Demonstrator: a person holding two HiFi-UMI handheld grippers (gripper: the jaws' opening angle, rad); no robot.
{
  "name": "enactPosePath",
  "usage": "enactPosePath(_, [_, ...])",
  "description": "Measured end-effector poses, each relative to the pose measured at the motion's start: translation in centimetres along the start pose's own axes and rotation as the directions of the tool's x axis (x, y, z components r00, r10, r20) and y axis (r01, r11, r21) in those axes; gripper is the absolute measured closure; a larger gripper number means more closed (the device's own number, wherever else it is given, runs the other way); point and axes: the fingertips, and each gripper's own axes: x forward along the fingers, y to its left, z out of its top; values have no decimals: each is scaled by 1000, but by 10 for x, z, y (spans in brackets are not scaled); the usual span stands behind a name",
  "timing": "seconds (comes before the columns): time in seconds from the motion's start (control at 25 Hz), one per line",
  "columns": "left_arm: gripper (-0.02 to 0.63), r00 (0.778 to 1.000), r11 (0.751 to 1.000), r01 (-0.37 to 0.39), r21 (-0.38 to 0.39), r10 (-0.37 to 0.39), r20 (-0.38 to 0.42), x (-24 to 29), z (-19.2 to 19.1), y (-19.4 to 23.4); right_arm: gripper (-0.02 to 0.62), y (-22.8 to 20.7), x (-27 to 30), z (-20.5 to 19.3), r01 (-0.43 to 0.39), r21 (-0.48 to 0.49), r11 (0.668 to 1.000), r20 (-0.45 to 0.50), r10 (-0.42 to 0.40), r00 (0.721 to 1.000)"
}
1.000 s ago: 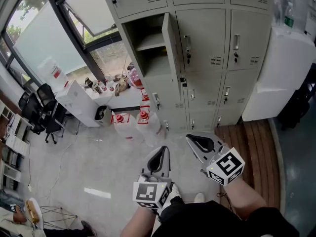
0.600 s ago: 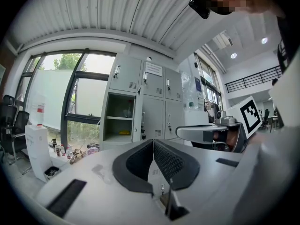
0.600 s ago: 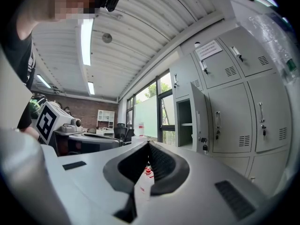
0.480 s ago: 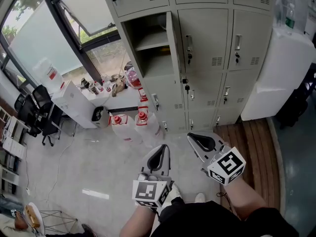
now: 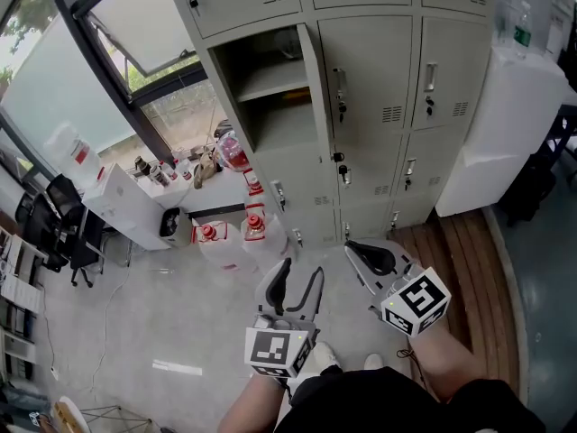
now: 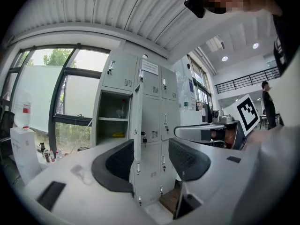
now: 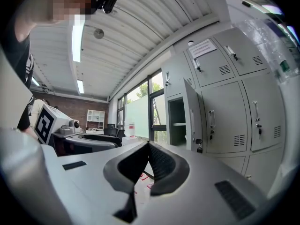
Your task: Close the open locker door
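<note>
The grey locker bank stands ahead, with one door swung out beside its open shelved compartment. My left gripper hangs low in the head view, well short of the lockers; its jaws have just been opening and nothing is between them. In the left gripper view this gripper frames the door's edge in the distance. My right gripper is shut and empty, to the right of the left one. In the right gripper view the gripper has the door far beyond it.
Water jugs with red caps sit on the floor at the foot of the lockers. A white cabinet stands left under the window. A tall white unit is at the right, with a wooden floor strip before it.
The left gripper's jaws have gone from shut to open. Both grippers and the head view have drawn a little closer to the lockers.
</note>
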Motion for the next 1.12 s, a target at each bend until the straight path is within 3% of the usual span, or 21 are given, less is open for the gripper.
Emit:
enactPosePath(0.52, [396,989,989,149,17,-149,5,32,0,42,541,-18,39,3,162,10,987,10,-162,987])
enactPosePath(1.12, [396,974,973,228,17,-228,-6,59,-9,54,541,-32,56,1,231,-2,973,-12,-231,973])
